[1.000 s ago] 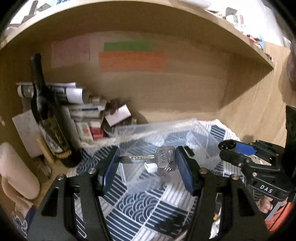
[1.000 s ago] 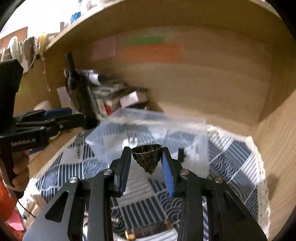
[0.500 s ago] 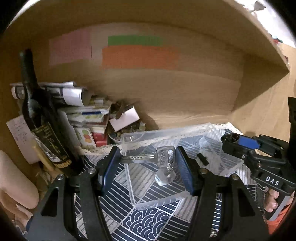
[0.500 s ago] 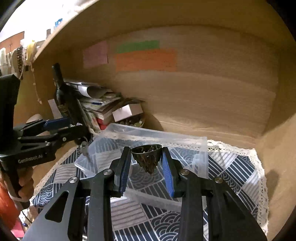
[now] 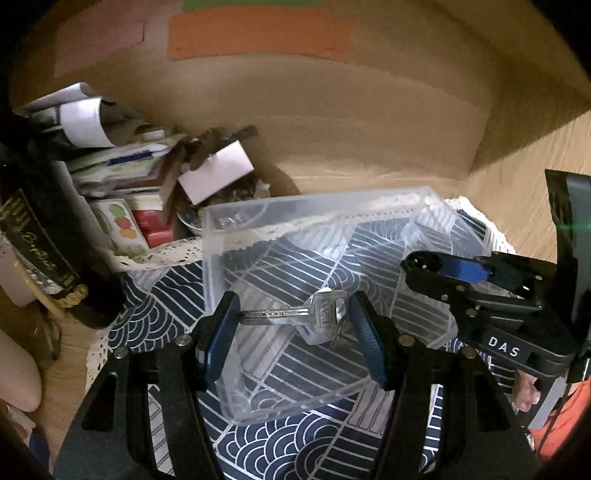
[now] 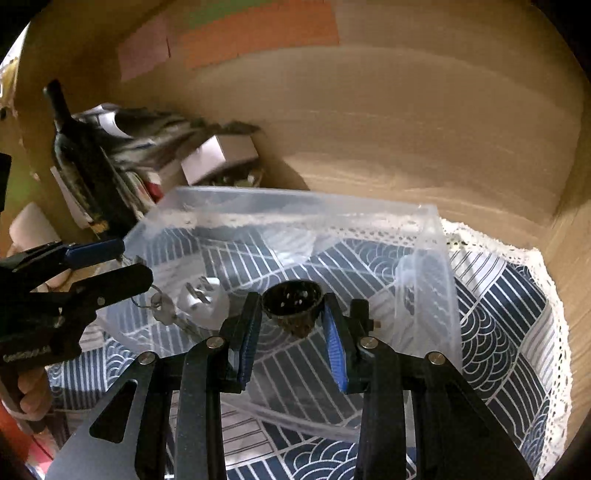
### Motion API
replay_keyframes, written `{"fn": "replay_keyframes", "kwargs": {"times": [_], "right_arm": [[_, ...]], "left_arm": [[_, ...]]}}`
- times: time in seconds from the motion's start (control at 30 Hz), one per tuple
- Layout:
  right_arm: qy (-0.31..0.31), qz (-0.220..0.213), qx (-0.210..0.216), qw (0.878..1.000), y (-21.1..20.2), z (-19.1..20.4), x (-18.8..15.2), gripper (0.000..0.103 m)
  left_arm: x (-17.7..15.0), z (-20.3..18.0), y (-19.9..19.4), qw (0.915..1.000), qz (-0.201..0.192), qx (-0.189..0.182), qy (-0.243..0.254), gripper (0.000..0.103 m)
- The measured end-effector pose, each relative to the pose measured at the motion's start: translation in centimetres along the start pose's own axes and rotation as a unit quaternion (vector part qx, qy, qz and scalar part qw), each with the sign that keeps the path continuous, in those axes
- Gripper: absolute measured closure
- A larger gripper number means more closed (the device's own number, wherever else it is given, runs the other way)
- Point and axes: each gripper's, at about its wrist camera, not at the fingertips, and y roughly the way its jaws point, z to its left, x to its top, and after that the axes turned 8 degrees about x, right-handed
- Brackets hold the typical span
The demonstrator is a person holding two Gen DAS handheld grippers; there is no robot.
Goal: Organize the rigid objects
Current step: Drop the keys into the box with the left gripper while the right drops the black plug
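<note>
My left gripper point(image 5: 291, 317) is shut on a silver key point(image 5: 295, 314) held crosswise, with a ring and small items hanging from it. It hovers over the clear plastic box point(image 5: 221, 280). My right gripper point(image 6: 291, 321) is shut on a small dark perforated cone-shaped object point(image 6: 291, 302), also over the clear box point(image 6: 424, 229). A white plug adapter point(image 6: 203, 295) lies inside the box. The left gripper point(image 6: 92, 269) with the hanging keys point(image 6: 162, 306) shows at the left of the right wrist view. The right gripper point(image 5: 454, 273) shows at the right of the left wrist view.
The box sits on a navy-and-white patterned cloth point(image 6: 498, 314) with a lace edge inside a wooden shelf nook. A dark wine bottle point(image 5: 33, 229), stacked papers and small cartons point(image 5: 125, 218) crowd the left back corner. Coloured paper notes point(image 5: 258, 33) hang on the back wall.
Both grippers have moved forward and down over the clear box, which now looks larger and closer. Both still hold their objects.
</note>
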Motion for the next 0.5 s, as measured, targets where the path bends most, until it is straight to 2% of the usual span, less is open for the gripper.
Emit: {"fn": "replay_keyframes", "kwargs": {"times": [0.23, 0.33, 0.37, 0.5], "right_arm": [[-0.007, 0.011, -0.002, 1.0, 0.6, 0.3, -0.1, 0.071], [-0.004, 0.005, 0.004, 1.0, 0.2, 0.3, 0.0, 0.054], [-0.005, 0.001, 0.002, 1.0, -0.2, 0.4, 0.0, 0.052], [-0.009, -0.019, 0.004, 1.0, -2.2, 0.9, 0.2, 0.049]], "left_arm": [[-0.1, -0.1, 0.3, 0.9999, 0.009, -0.005, 0.0, 0.042], [-0.2, -0.3, -0.4, 1.0, 0.007, -0.002, 0.004, 0.039], [-0.3, -0.3, -0.8, 1.0, 0.005, 0.001, 0.006, 0.037], [-0.6, -0.5, -3.0, 0.9998, -0.014, 0.008, 0.009, 0.029]]}}
